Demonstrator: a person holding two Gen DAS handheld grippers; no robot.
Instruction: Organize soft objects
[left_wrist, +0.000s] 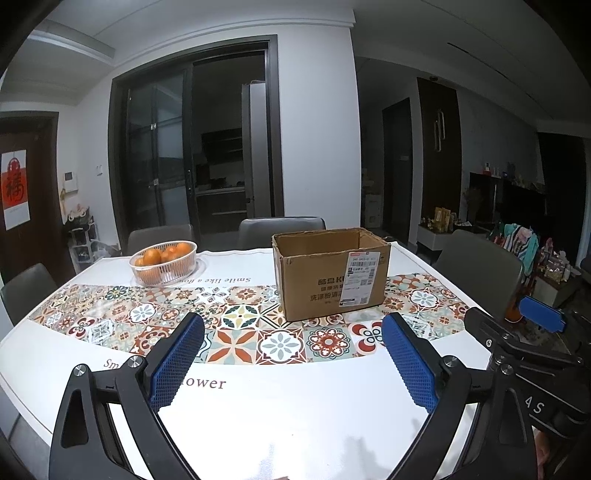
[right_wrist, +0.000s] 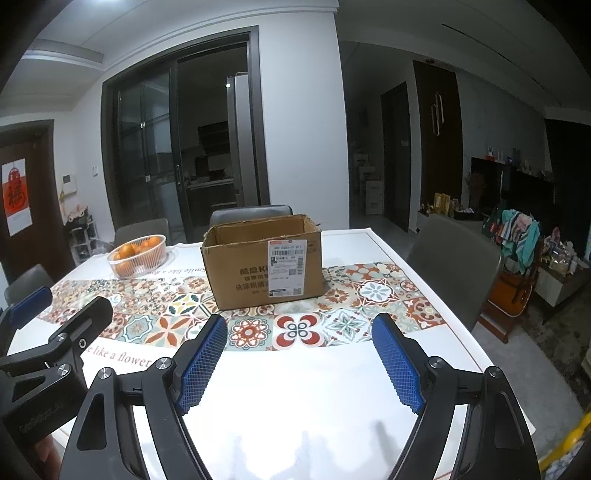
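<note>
An open brown cardboard box (left_wrist: 330, 271) with a white shipping label stands on the tiled runner of the white table (left_wrist: 280, 417); it also shows in the right wrist view (right_wrist: 264, 266). What is inside the box is hidden. My left gripper (left_wrist: 293, 328) is open and empty, held above the table's near side, well short of the box. My right gripper (right_wrist: 299, 330) is open and empty beside it, likewise short of the box. No soft objects are visible on the table.
A white basket of oranges (left_wrist: 164, 262) sits at the far left of the table (right_wrist: 295, 406), also in the right wrist view (right_wrist: 138, 254). Grey chairs (left_wrist: 280, 227) ring the table. A chair (right_wrist: 456, 266) stands at the right edge. Clutter fills the far right.
</note>
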